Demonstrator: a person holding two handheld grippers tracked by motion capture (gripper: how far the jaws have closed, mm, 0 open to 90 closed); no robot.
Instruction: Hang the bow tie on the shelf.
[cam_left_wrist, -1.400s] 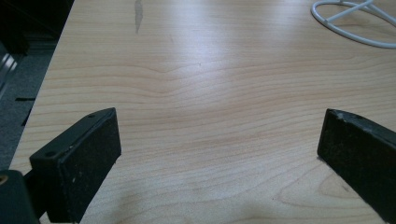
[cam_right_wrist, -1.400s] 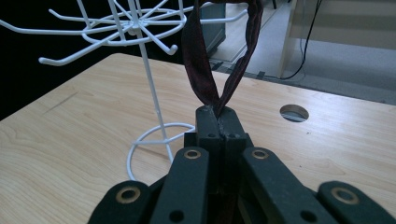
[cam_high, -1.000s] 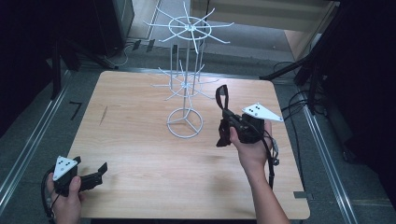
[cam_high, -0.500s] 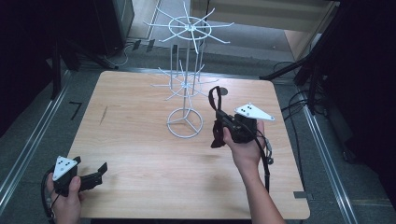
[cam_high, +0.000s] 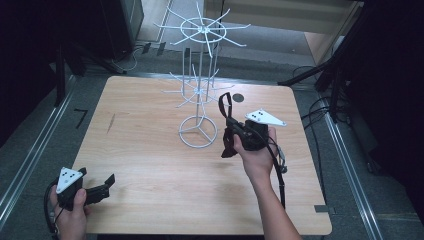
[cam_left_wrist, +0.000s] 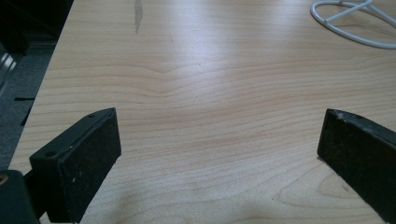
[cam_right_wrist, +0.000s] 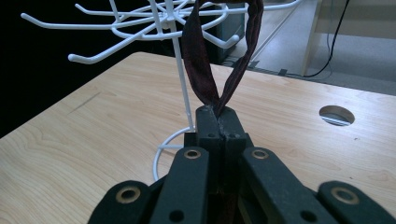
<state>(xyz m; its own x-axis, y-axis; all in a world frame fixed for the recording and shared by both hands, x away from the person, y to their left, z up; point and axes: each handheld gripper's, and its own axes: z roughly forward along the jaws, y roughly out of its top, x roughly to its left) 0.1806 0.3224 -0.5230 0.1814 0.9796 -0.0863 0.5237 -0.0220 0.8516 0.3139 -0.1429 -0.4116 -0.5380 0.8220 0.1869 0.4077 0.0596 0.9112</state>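
The left gripper (cam_high: 102, 186) sits low at seven o'clock, level, its jaws spread wide apart and pointing toward three. The right gripper (cam_high: 231, 125), at two o'clock, points up and away, jaws pressed tight together.

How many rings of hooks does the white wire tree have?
2. One ring of hooks sits at the very top of the white wire tree, and a smaller ring sits lower on the pole, above the round base.

No text, label, brand, number or sign can be read anywhere in these views.
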